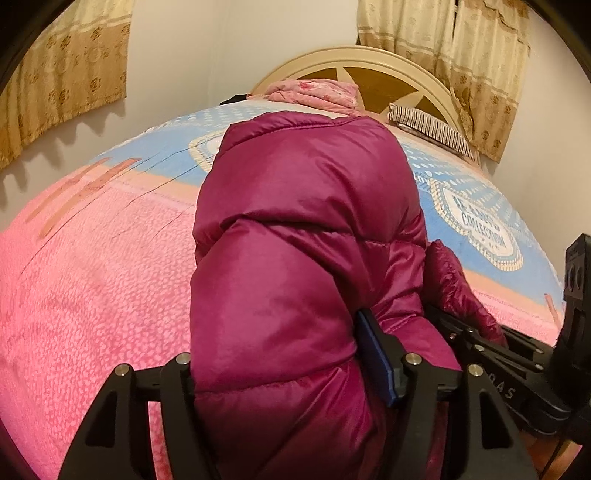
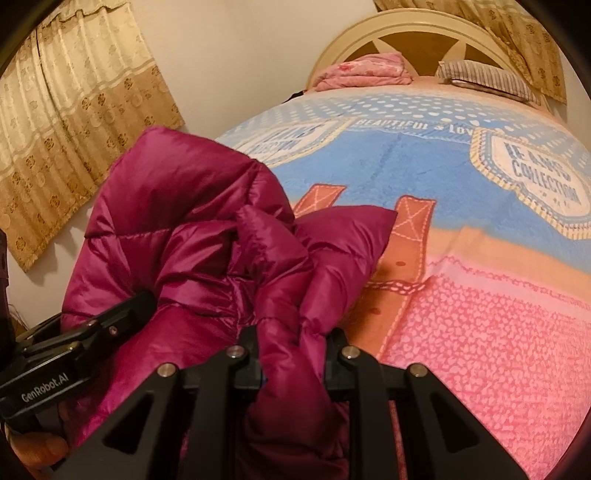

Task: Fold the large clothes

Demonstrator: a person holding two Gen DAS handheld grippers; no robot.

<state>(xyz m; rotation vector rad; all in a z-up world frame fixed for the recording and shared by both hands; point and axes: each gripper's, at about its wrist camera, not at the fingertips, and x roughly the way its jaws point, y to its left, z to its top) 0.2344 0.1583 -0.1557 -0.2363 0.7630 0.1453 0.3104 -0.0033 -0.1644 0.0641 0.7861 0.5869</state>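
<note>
A magenta puffer jacket (image 1: 303, 229) lies bunched on the bed and also fills the left of the right wrist view (image 2: 184, 229). My left gripper (image 1: 280, 373) is shut on a thick fold of the jacket near its close end. My right gripper (image 2: 295, 354) is shut on another fold of the jacket; it shows from the side in the left wrist view (image 1: 480, 339), just right of the left one. The left gripper shows at the lower left of the right wrist view (image 2: 110, 321). Much of the jacket's shape is hidden by its own folds.
The bed has a pink and blue printed blanket (image 2: 480, 332). A folded pink quilt (image 1: 314, 92) and a striped pillow (image 1: 432, 129) lie by the curved headboard (image 2: 417, 33). Beige curtains (image 2: 74, 129) hang on the left and right walls.
</note>
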